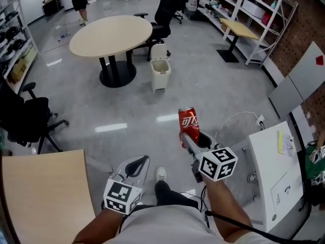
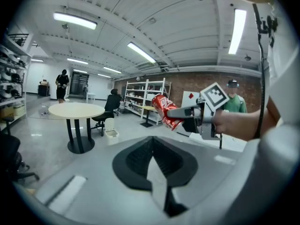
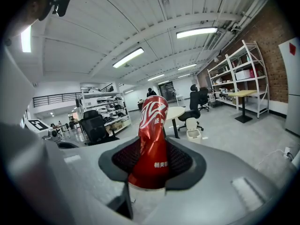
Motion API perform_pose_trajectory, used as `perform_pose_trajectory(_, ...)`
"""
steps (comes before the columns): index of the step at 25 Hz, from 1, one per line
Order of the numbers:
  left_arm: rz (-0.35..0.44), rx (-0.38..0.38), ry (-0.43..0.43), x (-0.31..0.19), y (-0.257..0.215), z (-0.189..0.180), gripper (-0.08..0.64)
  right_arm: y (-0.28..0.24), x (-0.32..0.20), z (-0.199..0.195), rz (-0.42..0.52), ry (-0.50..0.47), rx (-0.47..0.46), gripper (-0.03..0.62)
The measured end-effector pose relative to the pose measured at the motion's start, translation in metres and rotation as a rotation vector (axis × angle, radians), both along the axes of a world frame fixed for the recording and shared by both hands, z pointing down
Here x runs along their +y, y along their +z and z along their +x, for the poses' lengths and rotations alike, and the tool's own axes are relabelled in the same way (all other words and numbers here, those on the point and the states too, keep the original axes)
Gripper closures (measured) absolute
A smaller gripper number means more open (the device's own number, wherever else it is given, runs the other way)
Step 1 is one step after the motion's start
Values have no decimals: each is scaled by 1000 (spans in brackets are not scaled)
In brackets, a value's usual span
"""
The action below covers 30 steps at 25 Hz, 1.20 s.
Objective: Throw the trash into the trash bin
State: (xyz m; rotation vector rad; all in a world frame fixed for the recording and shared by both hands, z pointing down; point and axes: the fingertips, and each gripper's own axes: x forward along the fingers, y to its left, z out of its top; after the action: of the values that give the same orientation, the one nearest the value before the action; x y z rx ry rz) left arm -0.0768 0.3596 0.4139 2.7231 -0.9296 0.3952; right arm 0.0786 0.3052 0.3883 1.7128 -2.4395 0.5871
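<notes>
At the left, the left claw [image 1: 137, 164] is held low in front of the person, its jaws together with nothing between them. It has no part in this step and does best staying to the side, out of the can's way.

The trash bin [image 1: 160, 73] is a small white one with its lid up. It stands on the floor just beside the right edge of the round table [image 1: 110, 34], well apart from the person.

To the right, the right claw [image 1: 192, 138] is clamped on a crushed red can [image 3: 152, 144], which sticks up and forward from its pads, in the air over the floor. The step in hand looks like carrying the can across to the bin. To do it well, keep the squeeze steady, since a dented can may slip. Walk up close, bring the can over the bin's open mouth, and only then let go. A toss from here would likely miss.

The floor [image 1: 228, 90] is smooth, grey and glossy, with a loose cable [image 1: 236, 120] near the white cabinet [image 1: 274, 172] at the right, worth stepping round. A pale wooden desk [image 1: 45, 192] fills the lower left corner, black office chairs [image 1: 28, 116] stand about, and metal shelves [image 1: 244, 9] line the brick wall.
</notes>
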Motion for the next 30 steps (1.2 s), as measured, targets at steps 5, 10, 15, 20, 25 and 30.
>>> perform_pose_trajectory(5, -7, 5, 5, -27, 0, 3, 552, 4, -17, -2, -12, 2, -8, 434)
perform_pose_trajectory(10, -19, 5, -1, -57, 2, 11, 552, 9, -47, 7, -25, 4, -3, 434)
perform_pose_trajectory(15, -20, 17, -18, -91, -5, 27, 552, 14, -81, 25, -43, 2, -3, 436)
perform_pose_trajectory(20, -5, 11, -32, -121, -13, 41, 552, 11, -114, 47, -34, -2, -8, 436)
perform_pose_trajectory(25, 14, -12, -54, -151, -16, 58, 552, 6, -138, 67, -12, -18, -23, 436)
perform_pose_trajectory(30, 32, 6, -59, -173, -29, 78, 552, -8, -154, 78, 21, -38, -28, 436)
